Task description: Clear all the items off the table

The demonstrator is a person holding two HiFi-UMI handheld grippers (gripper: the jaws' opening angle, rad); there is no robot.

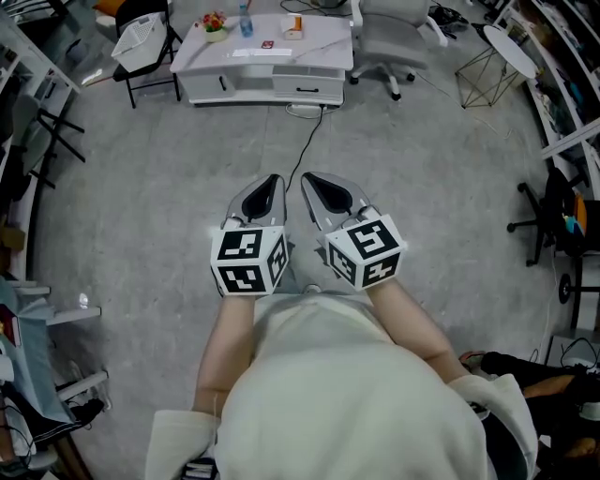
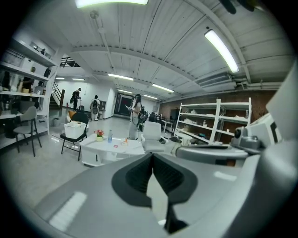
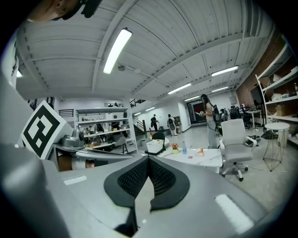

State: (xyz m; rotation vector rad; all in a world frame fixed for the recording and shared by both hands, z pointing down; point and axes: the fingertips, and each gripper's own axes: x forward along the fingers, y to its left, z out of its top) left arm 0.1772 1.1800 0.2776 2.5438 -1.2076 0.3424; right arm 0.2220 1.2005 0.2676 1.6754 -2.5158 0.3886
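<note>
Head view is showing the left tongs [image 1: 270,181] and right tongs [image 1: 310,180] both pressing together empty, well apart from the bench [image 1: 281,58] carrying a bottle [image 1: 246,21] and flowerpot [image 1: 215,23]; the floor cable [image 1: 305,150] is risking a trip.

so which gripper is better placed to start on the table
Left, marginally: left gripper and right gripper are both shut, empty, far from the white table, but the left lines up nearer the bottle and flower pot.
</note>
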